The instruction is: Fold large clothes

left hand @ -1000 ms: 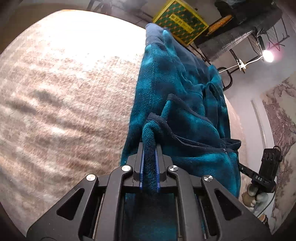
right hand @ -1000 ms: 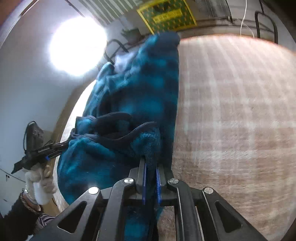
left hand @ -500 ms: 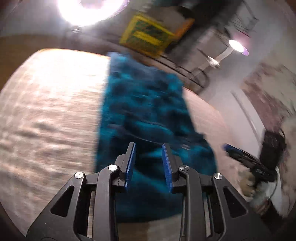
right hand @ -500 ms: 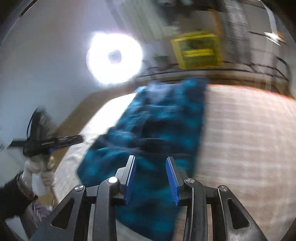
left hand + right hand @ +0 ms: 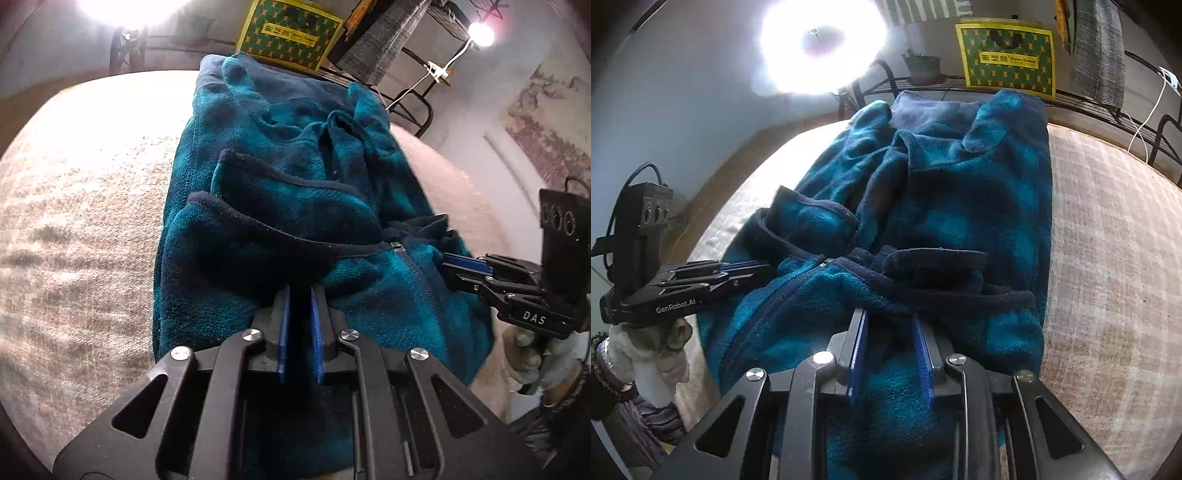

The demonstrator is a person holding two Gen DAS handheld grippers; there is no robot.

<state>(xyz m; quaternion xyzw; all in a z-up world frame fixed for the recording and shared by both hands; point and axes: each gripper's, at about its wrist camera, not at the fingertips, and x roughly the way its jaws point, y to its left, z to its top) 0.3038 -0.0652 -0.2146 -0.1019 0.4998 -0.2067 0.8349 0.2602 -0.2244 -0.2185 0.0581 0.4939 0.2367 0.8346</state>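
Observation:
A teal fleece jacket (image 5: 295,177) with navy trim and a zip lies roughly folded on a beige woven blanket (image 5: 81,221). My left gripper (image 5: 300,291) is at its near edge. Its jaws are closing to a narrow gap, and a fold of fleece is pinched at the tips. The right wrist view shows that left gripper (image 5: 757,267) pushed into the jacket (image 5: 960,192) from the left. My right gripper (image 5: 890,314) has wider jaws, also closing. The navy hem lies over its tips and fleece sits between the pads, apart from them. It also shows as the right gripper (image 5: 448,260) at the jacket's right edge.
A yellow-and-green box (image 5: 1006,61), a potted plant (image 5: 921,68) and a grey checked cloth (image 5: 1099,48) sit on a black metal rack (image 5: 406,96) behind the blanket (image 5: 1115,240). A bright lamp (image 5: 816,40) glares at the back. Gloved hands (image 5: 646,354) hold the grippers.
A second ago both grippers were shut on raised fleece. Half a second ago both stood open and clear of it. Now both are at the jacket's near hem with narrower jaws.

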